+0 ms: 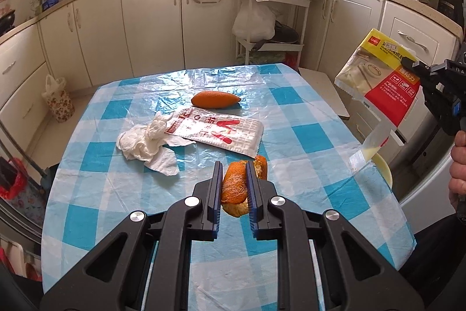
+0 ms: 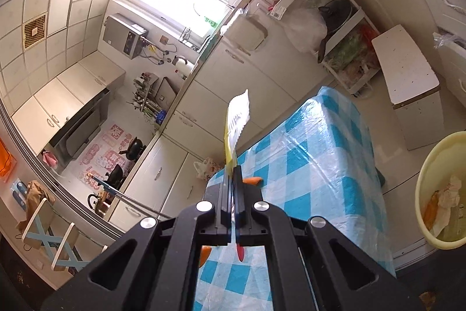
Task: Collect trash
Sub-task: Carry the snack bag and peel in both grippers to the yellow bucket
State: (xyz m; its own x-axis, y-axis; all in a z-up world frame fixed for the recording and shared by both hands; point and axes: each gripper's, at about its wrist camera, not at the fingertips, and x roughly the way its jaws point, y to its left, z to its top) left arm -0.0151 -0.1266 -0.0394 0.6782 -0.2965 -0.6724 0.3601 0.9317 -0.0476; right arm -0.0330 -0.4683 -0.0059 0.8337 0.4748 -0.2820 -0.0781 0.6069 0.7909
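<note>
My left gripper (image 1: 233,169) is shut on a piece of orange peel (image 1: 234,188) just above the blue-checked table (image 1: 291,112). A second orange peel (image 1: 216,99), a red-and-white wrapper (image 1: 217,131) and a crumpled white tissue (image 1: 145,143) lie further back on the table. My right gripper (image 2: 233,174) is shut on a yellow-and-red plastic package (image 1: 381,77), seen edge-on in the right wrist view (image 2: 237,118), and holds it in the air off the table's right side. A yellow trash bin (image 2: 442,191) with tissue and peel inside stands beside the table.
White kitchen cabinets (image 1: 151,19) run along the back. A white trolley (image 1: 271,28) with bags stands behind the table. A white stool (image 2: 407,69) is at the far right corner. A patterned bag (image 1: 58,98) sits on the floor at the left.
</note>
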